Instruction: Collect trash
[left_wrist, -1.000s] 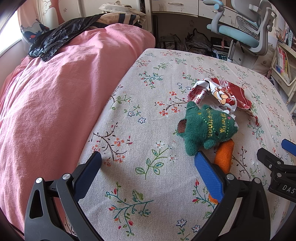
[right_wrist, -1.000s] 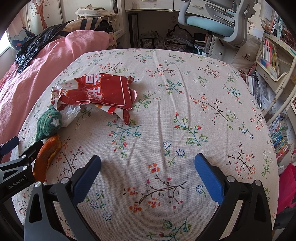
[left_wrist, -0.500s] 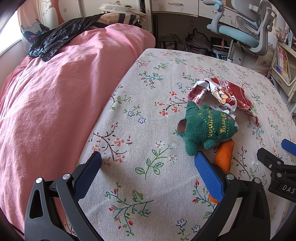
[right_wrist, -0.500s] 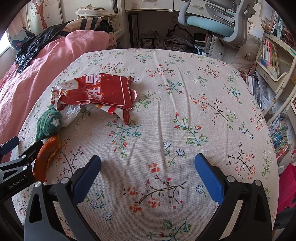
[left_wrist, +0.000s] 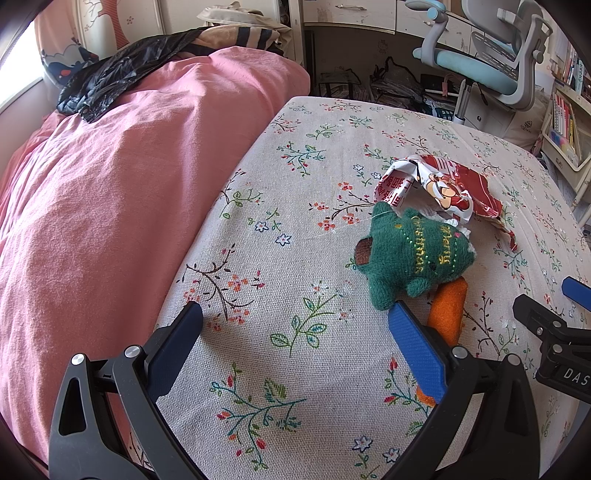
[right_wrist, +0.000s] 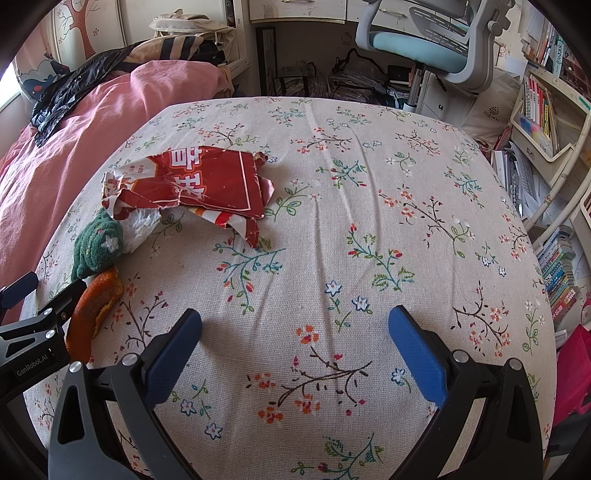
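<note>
A torn red and white snack wrapper (right_wrist: 207, 184) (left_wrist: 439, 188) lies crumpled on the floral bedsheet. Against its near edge rests a green knitted plush (left_wrist: 413, 254) (right_wrist: 96, 243), and an orange peel (left_wrist: 447, 310) (right_wrist: 92, 310) lies just below the plush. My left gripper (left_wrist: 295, 332) is open, low over the sheet, its right finger beside the peel. My right gripper (right_wrist: 295, 332) is also open, over bare sheet to the right of the wrapper. Each gripper shows at the edge of the other's view.
A pink duvet (left_wrist: 110, 184) covers the left half of the bed, with a black plastic bag (left_wrist: 114, 77) on its far end. A blue office chair (right_wrist: 424, 40) and desk stand beyond the bed. Bookshelves (right_wrist: 543, 122) and stacked books line the right side.
</note>
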